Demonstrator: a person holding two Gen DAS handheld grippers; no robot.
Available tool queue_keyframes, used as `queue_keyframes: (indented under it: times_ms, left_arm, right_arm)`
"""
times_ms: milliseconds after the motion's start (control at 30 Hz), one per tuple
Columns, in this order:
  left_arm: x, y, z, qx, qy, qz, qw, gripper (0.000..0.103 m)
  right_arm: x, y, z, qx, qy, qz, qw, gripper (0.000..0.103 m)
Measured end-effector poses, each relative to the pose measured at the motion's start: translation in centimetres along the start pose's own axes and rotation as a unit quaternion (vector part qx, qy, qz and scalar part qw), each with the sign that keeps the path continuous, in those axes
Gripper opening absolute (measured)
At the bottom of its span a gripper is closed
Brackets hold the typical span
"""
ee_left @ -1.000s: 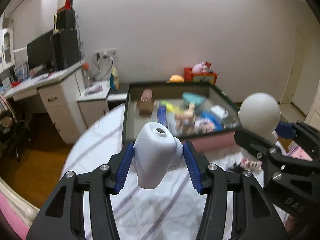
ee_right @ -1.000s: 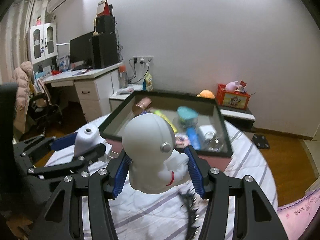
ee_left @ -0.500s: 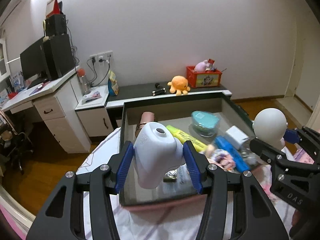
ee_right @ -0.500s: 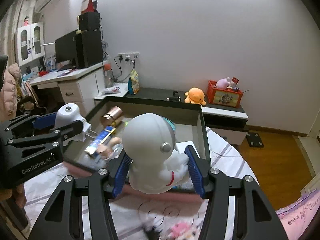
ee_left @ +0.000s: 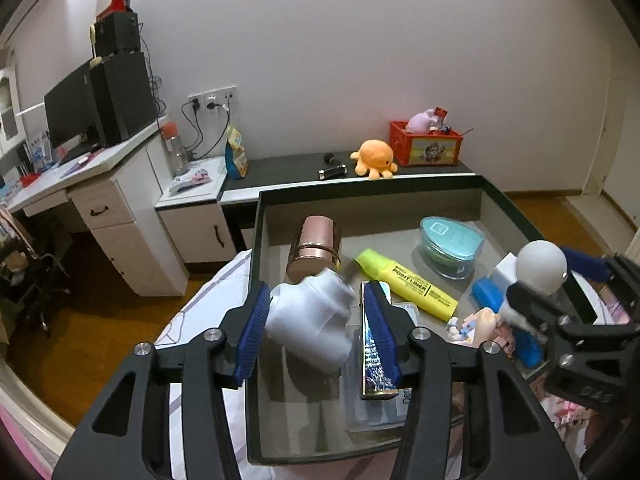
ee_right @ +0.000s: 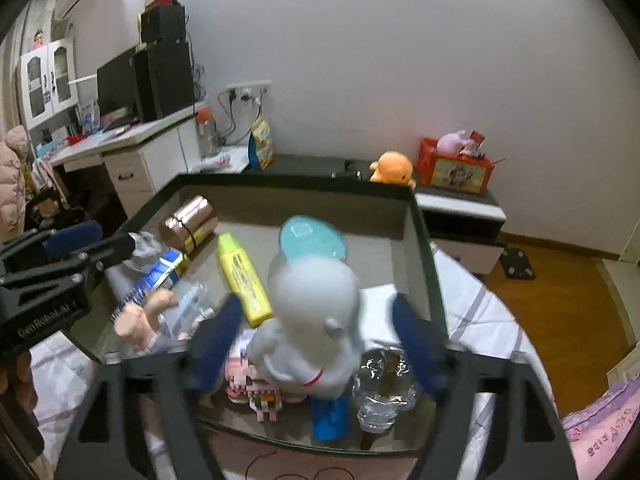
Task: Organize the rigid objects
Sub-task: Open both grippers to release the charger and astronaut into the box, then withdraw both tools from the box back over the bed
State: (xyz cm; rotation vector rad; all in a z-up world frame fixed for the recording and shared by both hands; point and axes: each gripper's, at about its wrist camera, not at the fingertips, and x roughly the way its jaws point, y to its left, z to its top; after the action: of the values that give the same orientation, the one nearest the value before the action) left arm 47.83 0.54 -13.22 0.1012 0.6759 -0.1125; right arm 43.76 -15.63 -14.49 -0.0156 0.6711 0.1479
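Over the near right part of the dark tray (ee_right: 420,220), the right gripper (ee_right: 312,332) has its jaws opening, blue pads clear on both sides of the white astronaut figure (ee_right: 316,312), which tips forward and down toward the pink block toy (ee_right: 256,384), blue case (ee_right: 330,416) and clear bottle (ee_right: 380,392); little bare floor lies under it. The left gripper (ee_left: 316,320) is over the tray's near left, where more bare floor shows, with a tilted white plastic piece (ee_left: 312,320) against its left pad but a gap at the right one, so I judge that piece released too
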Motion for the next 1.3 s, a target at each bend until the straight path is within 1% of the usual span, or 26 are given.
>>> queue_keyframes:
  times_ms: [67, 200, 233, 267, 500, 633, 833, 867, 900, 967, 1100, 1200, 1300]
  left_arm:
    - [-1.1, -0.3, -0.1, 0.0, -0.015, -0.001, 0.9999, 0.079]
    - [-4.5, -0.7, -0.3, 0.0, -0.049, 0.004, 0.9988, 0.091]
    - [-5.3, -0.9, -0.3, 0.001, -0.054, 0.006, 0.9985, 0.098]
    - [-6.1, -0.9, -0.4, 0.001, -0.06, 0.007, 0.9981, 0.102]
    - [-13.2, -1.3, -1.8, -0.004, -0.112, 0.018, 0.9936, 0.103]
    - [-17.8, -1.8, -3.3, -0.005, -0.141, 0.029, 0.9896, 0.103]
    - [-23.9, -2.6, -6.1, -0.004, -0.178, 0.037, 0.9833, 0.103]
    - [-24.7, -2.8, -6.6, -0.005, -0.184, 0.038, 0.9822, 0.103]
    - [-25.4, -3.0, -7.0, -0.008, -0.188, 0.041, 0.9813, 0.103]
    - [-26.9, -3.3, -8.0, -0.013, -0.203, 0.038, 0.9784, 0.103]
    - [-28.1, -4.2, -9.4, -0.022, -0.199, 0.021, 0.9796, 0.103]
    - [-27.8, -4.9, -9.9, -0.026, -0.185, 0.007, 0.9823, 0.103]
    - [-27.3, -6.2, -10.4, -0.015, -0.173, 0.007, 0.9848, 0.103]
  right_arm:
    - [-0.9, 0.1, 0.3, 0.0, -0.008, 0.001, 1.0, 0.083]
    - [-3.4, 0.2, 0.4, 0.004, -0.023, 0.005, 1.0, 0.083]
    - [-4.4, 0.3, 0.4, 0.005, -0.027, 0.004, 1.0, 0.083]
    - [-5.2, 0.3, 0.5, 0.005, -0.034, 0.005, 0.999, 0.083]
    - [-11.8, 1.4, -0.5, -0.002, -0.078, 0.011, 0.997, 0.083]
    - [-16.2, 2.4, -1.8, -0.001, -0.106, 0.021, 0.994, 0.083]
    - [-22.0, 3.7, -4.7, -0.003, -0.145, 0.028, 0.989, 0.087]
    - [-22.7, 3.9, -5.2, -0.002, -0.149, 0.028, 0.988, 0.091]
    - [-23.4, 4.0, -5.7, -0.001, -0.153, 0.027, 0.988, 0.102]
    - [-24.9, 4.0, -6.8, 0.001, -0.167, 0.024, 0.986, 0.103]
    - [-26.7, 3.8, -8.3, -0.001, -0.175, 0.007, 0.985, 0.103]
    - [-27.5, 3.4, -9.0, -0.003, -0.173, -0.01, 0.985, 0.103]
    - [-27.8, 2.3, -9.9, 0.004, -0.169, -0.012, 0.986, 0.103]
